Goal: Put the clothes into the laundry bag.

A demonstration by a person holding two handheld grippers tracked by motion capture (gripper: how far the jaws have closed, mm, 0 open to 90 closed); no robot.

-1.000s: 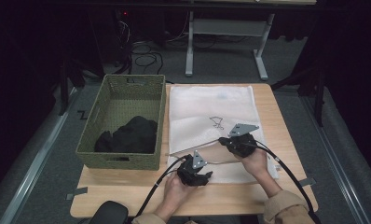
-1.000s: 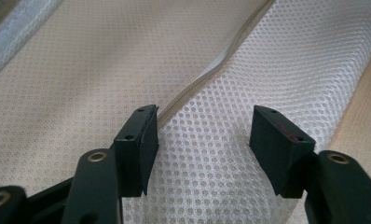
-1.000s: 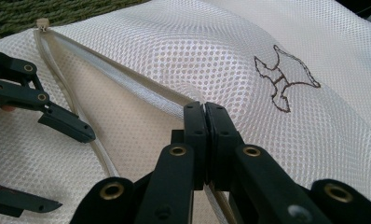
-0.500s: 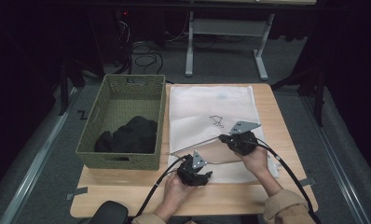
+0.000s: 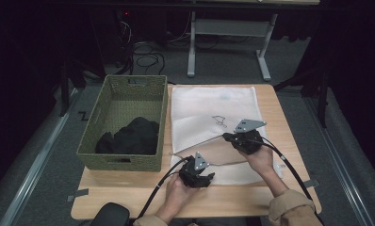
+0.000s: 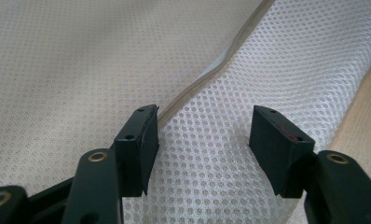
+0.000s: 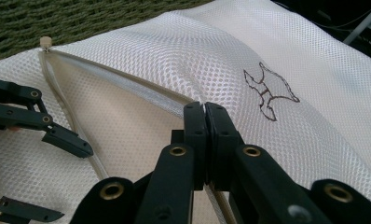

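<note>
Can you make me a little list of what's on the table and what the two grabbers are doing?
table: wooden
bag: white mesh laundry bag lying flat, opening edge lifted
basket: green, left of bag, dark clothes inside
right gripper: shut on the bag's upper edge, holding it up
left gripper: open, jaws over the bag's lower layer, pinching nothing

a big white mesh bag (image 5: 214, 113) lies flat on the wooden bench (image 5: 143, 200), just beside a green basket; its cloth is full of tiny holes; a small dark line drawing (image 7: 267, 91) sits near its middle; a pale zipper edge (image 6: 207, 77) runs across it; the near part is open, and the top layer is lifted up like a flap; the right tongs (image 7: 205, 109) pinch that lifted edge tight; the left tongs (image 6: 204, 140) rest with a gap between them on the near part of the bag.
</note>
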